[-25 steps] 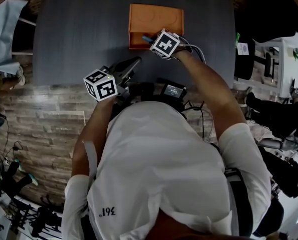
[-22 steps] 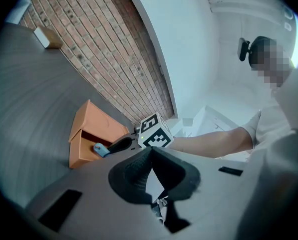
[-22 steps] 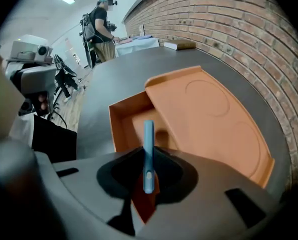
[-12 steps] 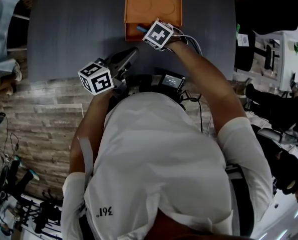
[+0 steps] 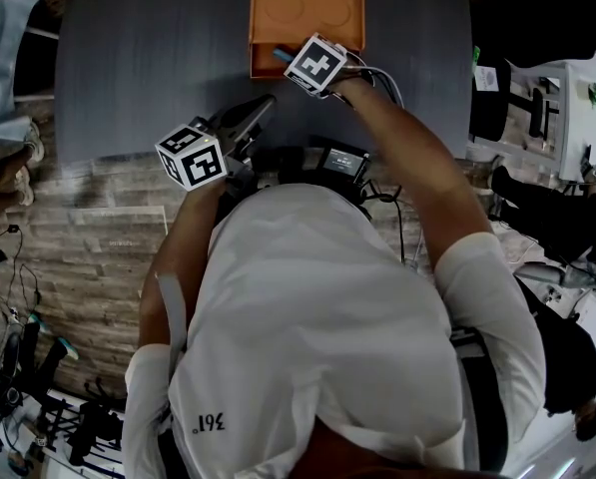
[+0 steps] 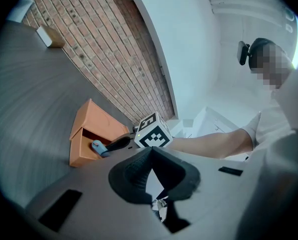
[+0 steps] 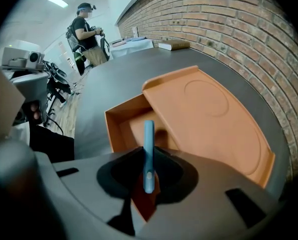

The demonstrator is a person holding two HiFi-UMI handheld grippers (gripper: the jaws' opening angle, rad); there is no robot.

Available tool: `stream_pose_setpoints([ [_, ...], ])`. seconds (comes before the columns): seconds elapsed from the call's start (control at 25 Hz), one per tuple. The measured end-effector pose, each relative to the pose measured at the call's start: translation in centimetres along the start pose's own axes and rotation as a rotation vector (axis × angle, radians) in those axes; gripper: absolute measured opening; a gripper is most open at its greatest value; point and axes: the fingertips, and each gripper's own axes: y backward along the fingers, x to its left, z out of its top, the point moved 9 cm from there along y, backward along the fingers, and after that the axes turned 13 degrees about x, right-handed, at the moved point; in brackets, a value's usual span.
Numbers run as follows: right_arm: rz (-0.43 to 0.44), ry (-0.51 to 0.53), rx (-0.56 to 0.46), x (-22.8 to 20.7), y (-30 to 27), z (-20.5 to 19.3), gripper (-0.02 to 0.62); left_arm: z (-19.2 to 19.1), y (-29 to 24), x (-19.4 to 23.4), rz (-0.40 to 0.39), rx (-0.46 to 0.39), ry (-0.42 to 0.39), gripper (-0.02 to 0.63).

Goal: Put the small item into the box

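Note:
An orange box point(image 5: 305, 23) lies on the dark table point(image 5: 148, 58), its inner tray point(image 7: 123, 124) slid out from under the lid point(image 7: 208, 114). My right gripper point(image 7: 148, 156) is shut on a slim light-blue item point(image 7: 148, 134), holding it upright over the open tray. The head view shows that gripper point(image 5: 290, 60) at the box's near edge. From the left gripper view the blue item point(image 6: 97, 146) sits at the tray's mouth. My left gripper point(image 6: 151, 150) hangs back near the table's front edge, its jaws shut with nothing between them.
A brick wall point(image 7: 228, 29) runs behind the table. A small tan object point(image 6: 50, 35) and a book point(image 7: 173, 45) lie at the table's far end. Another person point(image 7: 86, 31) stands in the background. Chairs and gear point(image 5: 547, 28) crowd the right side.
The head camera has shifted slightly, sliding the scene up and left. The right gripper stays at the box's opening with the blue item. The left gripper has not moved.

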Motion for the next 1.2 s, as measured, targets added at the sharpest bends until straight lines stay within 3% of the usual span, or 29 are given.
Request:
stream_pose_setpoints([
  [0.76,0.054,-0.076,0.003,-0.8,-0.3,-0.2,0.077,0.0,0.4,0.0,0.018,0.006,0.005,0.008],
  [1.2,0.031,-0.112,0.014,-1.2,-0.3,-0.8,0.077,-0.2,0.4,0.0,0.015,-0.002,0.006,0.008],
])
